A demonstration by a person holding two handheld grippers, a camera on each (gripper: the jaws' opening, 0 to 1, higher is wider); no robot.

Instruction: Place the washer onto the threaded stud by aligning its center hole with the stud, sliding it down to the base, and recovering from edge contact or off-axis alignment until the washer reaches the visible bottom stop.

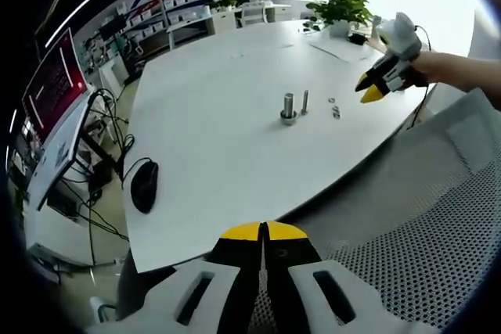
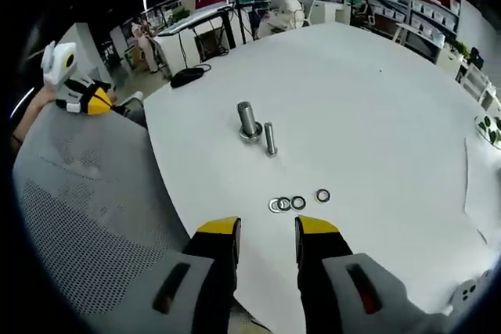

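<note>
the washers [image 2: 296, 203] lie flat in a short row on the white table [image 2: 376, 99], just ahead of the right gripper [image 2: 268, 228], whose jaws stand spread and empty. beyond them the threaded stud [image 2: 270, 138] stands upright beside a thicker bolt [image 2: 248, 121]. the left gripper [image 1: 264, 231], pressed together and holding nothing, hangs well back off the table edge, so the right is nearer.

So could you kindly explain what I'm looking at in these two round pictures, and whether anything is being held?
A person holds a hand tool with two yellow-tipped fingers in each hand, and a camera rides on each tool. In the left gripper view, the left gripper is shut and empty, low near a mesh chair, and the right gripper shows across the table. In the right gripper view, the right gripper is open and empty above the white table. On it stand two upright studs, the thicker with a washer already at its base, and nearer lie four loose washers. A computer mouse lies by the edge.
</note>
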